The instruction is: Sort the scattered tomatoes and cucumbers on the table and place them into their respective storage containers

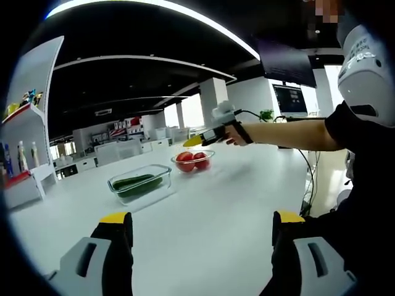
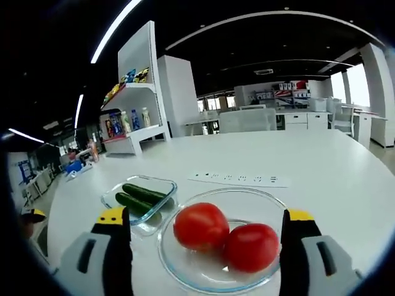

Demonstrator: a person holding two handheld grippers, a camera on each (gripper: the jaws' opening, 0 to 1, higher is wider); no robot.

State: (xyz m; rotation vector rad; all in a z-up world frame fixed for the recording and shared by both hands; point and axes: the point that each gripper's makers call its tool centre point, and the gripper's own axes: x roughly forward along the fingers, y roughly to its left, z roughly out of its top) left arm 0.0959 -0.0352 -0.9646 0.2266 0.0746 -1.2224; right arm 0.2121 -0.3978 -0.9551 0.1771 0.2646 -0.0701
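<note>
I judge the sorting all but finished: I see no loose vegetables on the table (image 2: 321, 160), both tomatoes (image 2: 200, 226) lie touching in the round bowl (image 2: 185, 266), and the cucumbers (image 2: 143, 196) lie in the rectangular dish (image 2: 162, 182) just beside it. My right gripper (image 2: 205, 237) hangs above the bowl with its jaws wide apart and nothing between them, so I take this as the moment just after a tomato goes in; what it calls for next is a straight lift away without knocking the bowl's rim, and a look round for any strays. My left gripper (image 1: 200, 229) hovers low over bare table, well apart from both containers, jaws likewise spread and empty. The left gripper view gives me what the right one cannot: the right gripper from outside, in the person's hand (image 1: 233, 133), poised over the bowl, with the dish nearer me. The right gripper view alone lets me look down into the bowl, and it also shows a power strip (image 2: 239, 179) beyond it.
</note>
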